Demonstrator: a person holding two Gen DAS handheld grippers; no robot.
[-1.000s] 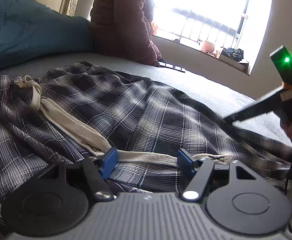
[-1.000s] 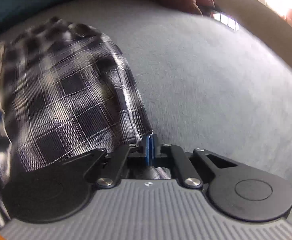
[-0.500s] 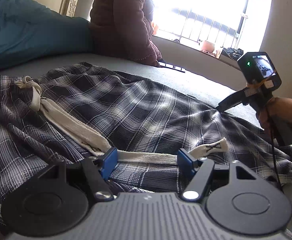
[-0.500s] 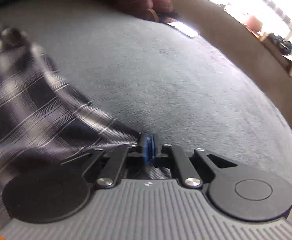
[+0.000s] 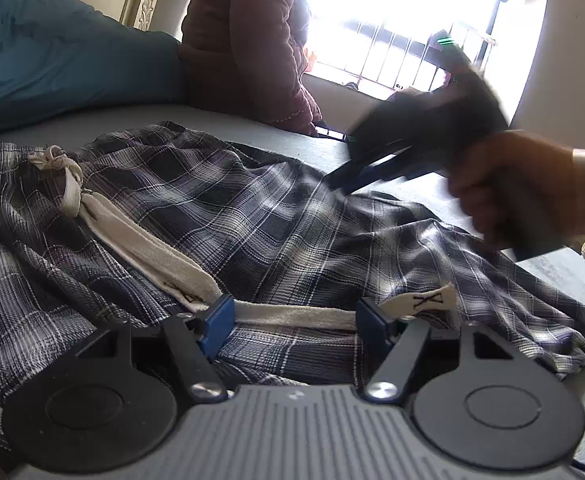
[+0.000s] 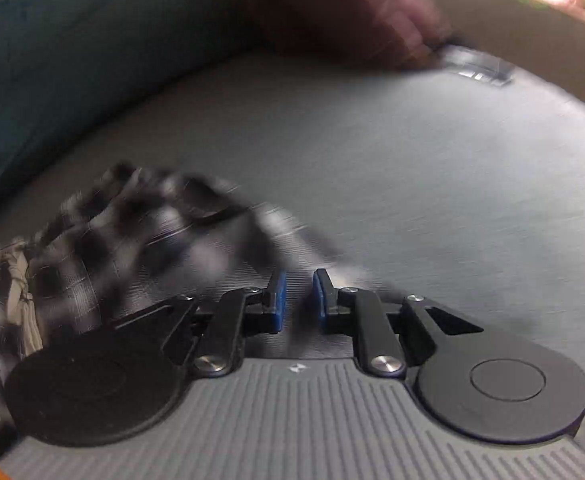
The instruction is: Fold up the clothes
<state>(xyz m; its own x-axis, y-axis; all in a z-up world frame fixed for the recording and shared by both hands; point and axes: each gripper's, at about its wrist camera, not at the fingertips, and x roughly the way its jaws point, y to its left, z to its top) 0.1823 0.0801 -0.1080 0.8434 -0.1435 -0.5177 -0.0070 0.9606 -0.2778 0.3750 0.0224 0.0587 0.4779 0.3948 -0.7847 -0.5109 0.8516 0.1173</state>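
Note:
Dark plaid drawstring trousers (image 5: 252,216) lie spread on a grey bed (image 5: 140,120). Their cream drawstring (image 5: 148,252) runs down across the cloth and passes between my left gripper's (image 5: 294,320) wide-open blue fingers, which rest on the fabric. My right gripper (image 6: 298,300) is slightly open and holds nothing, with blurred plaid cloth (image 6: 140,232) just left of its tips. In the left wrist view the right gripper (image 5: 334,180) is held by a hand above the far side of the trousers.
A teal blanket (image 5: 52,60) lies along the back left of the bed. A maroon padded jacket (image 5: 252,40) stands behind, beside a bright barred window (image 5: 404,40). Bare grey mattress (image 6: 412,160) stretches ahead of the right gripper.
The right gripper opened and let go of the plaid cloth it was pinching. It swung up and left over the trousers. The left gripper has not moved.

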